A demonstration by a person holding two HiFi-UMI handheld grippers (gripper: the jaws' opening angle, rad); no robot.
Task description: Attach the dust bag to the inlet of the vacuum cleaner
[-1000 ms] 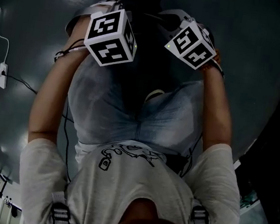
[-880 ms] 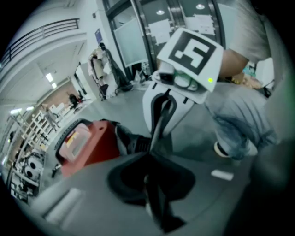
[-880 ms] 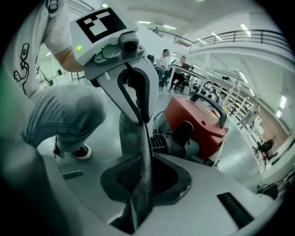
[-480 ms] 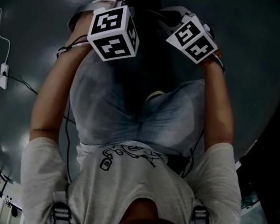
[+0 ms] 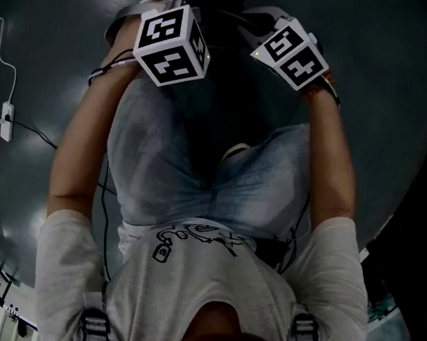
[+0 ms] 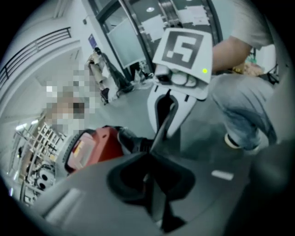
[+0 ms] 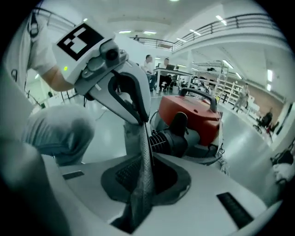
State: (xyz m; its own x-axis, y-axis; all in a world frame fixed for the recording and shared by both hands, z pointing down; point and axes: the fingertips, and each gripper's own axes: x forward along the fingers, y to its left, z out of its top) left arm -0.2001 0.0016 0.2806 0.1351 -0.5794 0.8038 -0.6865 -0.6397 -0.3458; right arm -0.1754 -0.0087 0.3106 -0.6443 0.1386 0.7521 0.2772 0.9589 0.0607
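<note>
The dust bag shows as a thin grey fabric edge (image 7: pixel 144 161) stretched taut between my two grippers. My right gripper (image 7: pixel 145 186) is shut on one end and my left gripper (image 6: pixel 154 184) on the other, where the bag is a dark sheet (image 6: pixel 162 131). The red vacuum cleaner (image 7: pixel 196 113) stands on the floor just beyond, its black ribbed inlet (image 7: pixel 168 140) facing the bag; it also lies at the left of the left gripper view (image 6: pixel 90 147). In the head view only the left marker cube (image 5: pixel 172 43) and right marker cube (image 5: pixel 291 55) show; the jaws are hidden.
I am crouched, with knees in jeans (image 5: pixel 199 164) and a shoe (image 5: pixel 236 149) below the grippers. A power strip (image 5: pixel 4 116) with its cable lies on the dark floor at left. People at desks (image 7: pixel 156 69) and shelving racks (image 7: pixel 216 78) stand far behind the vacuum.
Both marker cubes have shifted a little toward the top of the head view, toward the vacuum. The grip on the bag looks unchanged.
</note>
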